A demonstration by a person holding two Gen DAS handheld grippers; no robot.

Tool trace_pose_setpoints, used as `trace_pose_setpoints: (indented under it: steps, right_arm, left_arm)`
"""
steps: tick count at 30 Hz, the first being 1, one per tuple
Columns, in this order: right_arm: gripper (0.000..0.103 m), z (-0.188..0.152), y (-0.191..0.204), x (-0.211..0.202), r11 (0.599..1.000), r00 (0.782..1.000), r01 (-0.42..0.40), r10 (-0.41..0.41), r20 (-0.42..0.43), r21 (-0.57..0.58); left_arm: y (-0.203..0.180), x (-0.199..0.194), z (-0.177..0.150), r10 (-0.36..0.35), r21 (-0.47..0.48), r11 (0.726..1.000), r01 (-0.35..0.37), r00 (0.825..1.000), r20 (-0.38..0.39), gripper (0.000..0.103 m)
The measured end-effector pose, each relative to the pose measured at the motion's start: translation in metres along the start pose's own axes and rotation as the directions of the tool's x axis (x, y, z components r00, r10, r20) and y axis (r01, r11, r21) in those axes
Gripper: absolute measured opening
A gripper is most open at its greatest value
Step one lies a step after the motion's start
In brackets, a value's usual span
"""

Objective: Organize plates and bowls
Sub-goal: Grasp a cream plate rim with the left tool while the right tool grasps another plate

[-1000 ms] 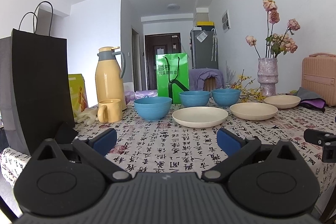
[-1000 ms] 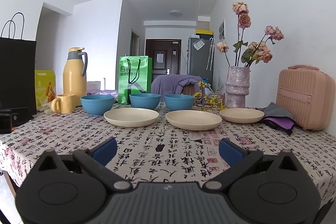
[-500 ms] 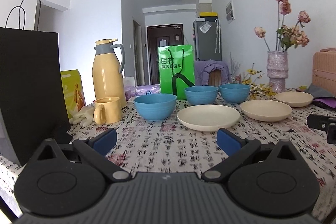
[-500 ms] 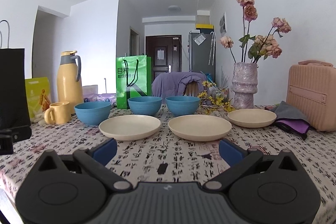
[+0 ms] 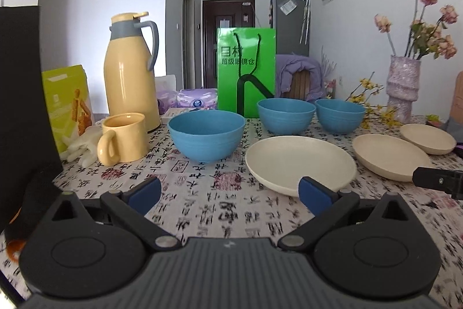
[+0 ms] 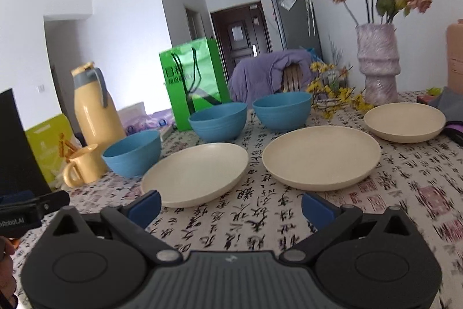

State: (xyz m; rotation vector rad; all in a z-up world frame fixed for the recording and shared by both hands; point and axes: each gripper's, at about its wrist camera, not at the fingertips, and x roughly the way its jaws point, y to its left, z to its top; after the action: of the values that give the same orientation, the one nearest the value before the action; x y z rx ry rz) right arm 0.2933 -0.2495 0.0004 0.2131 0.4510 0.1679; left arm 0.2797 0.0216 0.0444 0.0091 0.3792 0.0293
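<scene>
Three blue bowls stand in a row on the patterned tablecloth: left, middle, right. Three cream plates lie in front of them: left, middle, right. My left gripper is open and empty, low over the cloth in front of the left bowl and left plate. My right gripper is open and empty, just short of the left and middle plates.
A yellow mug and yellow thermos stand left of the bowls. A black bag is at far left, a green bag behind the bowls. A vase of flowers stands at back right.
Both grippers have moved forward over the table toward the dishes, which now look larger. The right view has tilted. Both grippers stay open; nothing on the table has moved.
</scene>
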Motion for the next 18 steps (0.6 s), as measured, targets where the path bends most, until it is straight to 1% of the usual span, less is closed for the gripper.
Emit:
trace_pose_setpoints:
  steps: [3, 5, 8, 9, 11, 13, 14, 15, 17, 18]
  right_arm:
    - [0.103, 0.010, -0.003, 0.022, 0.999, 0.999, 0.029, -0.030, -0.012, -0.013]
    - [0.103, 0.016, -0.005, 0.037, 0.999, 0.999, 0.038, -0.038, -0.028, -0.011]
    - [0.102, 0.023, -0.006, 0.061, 1.000, 0.997, 0.031, -0.030, -0.071, 0.007]
    - [0.100, 0.025, -0.007, 0.067, 1.000, 0.996, 0.020, -0.018, -0.084, 0.012]
    - [0.090, 0.028, -0.005, 0.082, 1.000, 0.994, -0.004, 0.007, -0.106, 0.023]
    - [0.086, 0.031, -0.003, 0.101, 0.999, 0.990, -0.017, 0.021, -0.137, 0.029]
    - [0.082, 0.033, -0.002, 0.110, 0.999, 0.988, -0.022, 0.027, -0.152, 0.030]
    - [0.079, 0.034, -0.001, 0.117, 0.999, 0.986, -0.025, 0.030, -0.163, 0.033]
    - [0.065, 0.036, 0.000, 0.132, 0.999, 0.981, -0.033, 0.040, -0.190, 0.041]
    - [0.063, 0.037, 0.000, 0.140, 0.998, 0.978, -0.033, 0.042, -0.204, 0.046]
  left_arm:
    - [0.001, 0.023, 0.007, -0.010, -0.009, 1.000, 0.010, 1.000, -0.024, 0.103]
    - [0.001, 0.041, 0.011, -0.018, -0.016, 1.000, 0.017, 0.998, -0.053, 0.103]
    - [0.002, 0.067, 0.017, -0.068, -0.038, 0.997, 0.065, 0.995, -0.079, 0.103]
    - [0.002, 0.075, 0.020, -0.086, -0.048, 0.995, 0.082, 0.993, -0.084, 0.103]
    - [0.001, 0.093, 0.026, -0.103, -0.063, 0.993, 0.096, 0.989, -0.108, 0.103]
    - [0.001, 0.112, 0.032, -0.120, -0.070, 0.991, 0.111, 0.984, -0.130, 0.103]
    - [-0.001, 0.120, 0.034, -0.124, -0.072, 0.991, 0.115, 0.982, -0.142, 0.101]
    - [-0.001, 0.131, 0.036, -0.124, -0.074, 0.991, 0.113, 0.978, -0.166, 0.095]
    - [-0.002, 0.149, 0.037, -0.134, -0.085, 0.989, 0.118, 0.968, -0.212, 0.079]
    - [-0.002, 0.157, 0.037, -0.141, -0.094, 0.988, 0.122, 0.963, -0.229, 0.075]
